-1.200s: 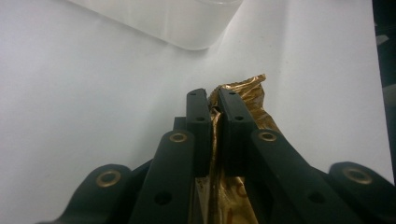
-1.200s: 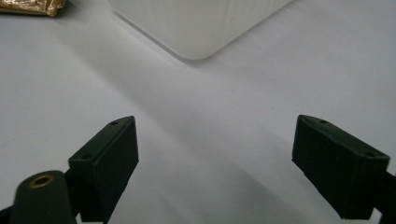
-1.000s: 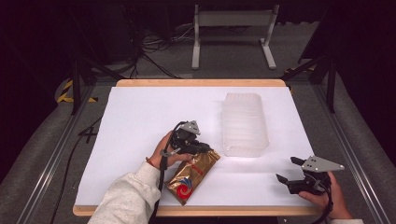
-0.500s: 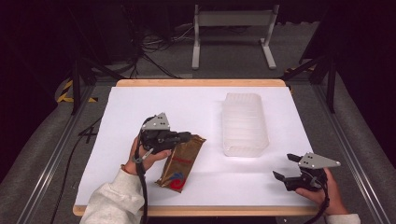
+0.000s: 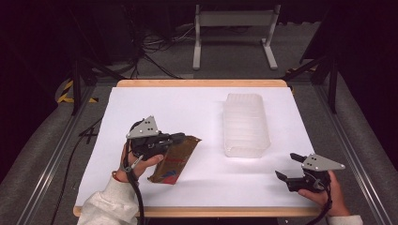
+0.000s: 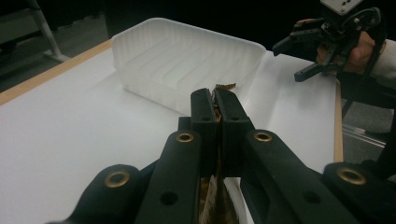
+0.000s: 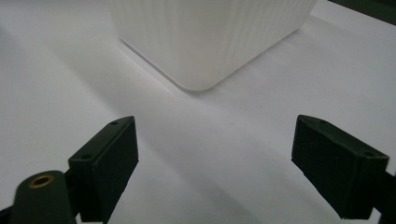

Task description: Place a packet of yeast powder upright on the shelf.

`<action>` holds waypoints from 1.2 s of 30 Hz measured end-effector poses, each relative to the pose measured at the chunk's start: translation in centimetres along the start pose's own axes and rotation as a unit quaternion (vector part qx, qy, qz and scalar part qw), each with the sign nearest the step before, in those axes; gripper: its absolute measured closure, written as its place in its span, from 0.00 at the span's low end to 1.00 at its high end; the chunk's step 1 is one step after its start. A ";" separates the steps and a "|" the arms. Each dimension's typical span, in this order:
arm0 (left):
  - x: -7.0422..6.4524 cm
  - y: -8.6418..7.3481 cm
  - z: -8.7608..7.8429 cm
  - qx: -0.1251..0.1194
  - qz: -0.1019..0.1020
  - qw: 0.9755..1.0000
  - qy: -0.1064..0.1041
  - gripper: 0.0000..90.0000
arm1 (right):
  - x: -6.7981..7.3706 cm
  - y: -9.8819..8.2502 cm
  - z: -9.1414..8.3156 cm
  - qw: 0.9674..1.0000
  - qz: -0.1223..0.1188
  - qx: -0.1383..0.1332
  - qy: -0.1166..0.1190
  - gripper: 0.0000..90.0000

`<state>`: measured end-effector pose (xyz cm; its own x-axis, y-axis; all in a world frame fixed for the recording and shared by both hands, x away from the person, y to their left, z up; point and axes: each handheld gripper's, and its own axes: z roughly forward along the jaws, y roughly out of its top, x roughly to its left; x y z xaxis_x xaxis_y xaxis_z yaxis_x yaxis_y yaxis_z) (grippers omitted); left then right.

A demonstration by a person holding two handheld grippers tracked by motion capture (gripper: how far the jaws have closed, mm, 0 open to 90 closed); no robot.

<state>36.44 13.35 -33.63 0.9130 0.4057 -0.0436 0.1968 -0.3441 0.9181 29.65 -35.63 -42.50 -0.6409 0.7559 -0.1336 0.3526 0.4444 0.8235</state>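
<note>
A brown and gold snack packet (image 5: 174, 159) with a red and blue mark hangs tilted over the white table cover (image 5: 197, 117), left of centre. My left gripper (image 5: 180, 138) is shut on its upper edge; in the left gripper view the crinkled edge of the packet (image 6: 224, 87) pokes out between the closed jaws of my left gripper (image 6: 217, 100). A white ribbed plastic bin (image 5: 246, 123) stands right of centre, apart from the packet. My right gripper (image 5: 287, 167) stands open near the front right corner with nothing between its fingers (image 7: 109, 158).
The white bin (image 7: 205, 37) rises just beyond my right gripper's jaws. The table's wooden edge (image 5: 202, 83) runs along the back. A white stand (image 5: 234, 28) and cables lie on the floor behind. Bare white cover lies between the packet and the bin.
My left gripper has carried the packet leftward and then slightly back to the right, lifting it tilted. The right gripper has barely moved.
</note>
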 end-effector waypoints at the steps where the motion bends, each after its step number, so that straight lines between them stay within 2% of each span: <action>1: 0.0 0.1 0.2 -0.002 0.001 1.000 0.000 0.97 | 0.0 0.0 0.0 1.000 -0.001 0.001 -0.002 0.17; 6: 0.4 1.0 1.3 -0.013 0.001 1.000 -0.009 0.97 | 0.0 -0.1 -0.3 1.000 0.004 -0.004 -0.003 0.17; 13: 1.1 3.4 3.2 -0.021 0.008 1.000 -0.011 0.97 | 0.0 -0.2 -0.3 1.000 0.003 -0.001 -0.003 0.17; 14: 1.1 3.7 3.3 -0.025 0.005 1.000 -0.018 0.97 | 0.0 -0.3 -0.3 1.000 0.005 0.000 -0.002 0.17; 17: 1.2 4.8 4.4 -0.028 0.018 0.999 -0.023 0.97 | 0.0 -0.3 -0.2 1.000 0.007 -0.001 -0.002 0.17; 19: 1.3 5.2 4.7 -0.030 0.015 0.999 -0.026 0.97 | 0.0 -0.4 -0.2 1.000 0.008 0.001 -0.001 0.17; 21: 1.3 6.4 5.5 -0.034 0.021 0.999 -0.026 0.97 | 0.0 -0.4 -0.2 1.000 0.007 0.003 -0.002 0.17; 25: 1.5 7.4 6.2 -0.037 0.026 0.999 -0.029 0.97 | 0.0 -0.4 -0.1 1.000 0.006 0.003 -0.001 0.17; 36: 2.2 9.4 8.2 -0.061 0.016 0.997 -0.042 0.97 | -0.1 -0.5 -0.1 1.000 0.012 0.004 0.000 0.17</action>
<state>43.27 4.08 -28.29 0.9458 0.3220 -0.0425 0.1278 -0.2486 0.9601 29.46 -35.95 -42.88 -0.6329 0.7657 -0.1141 0.3728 0.4306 0.8220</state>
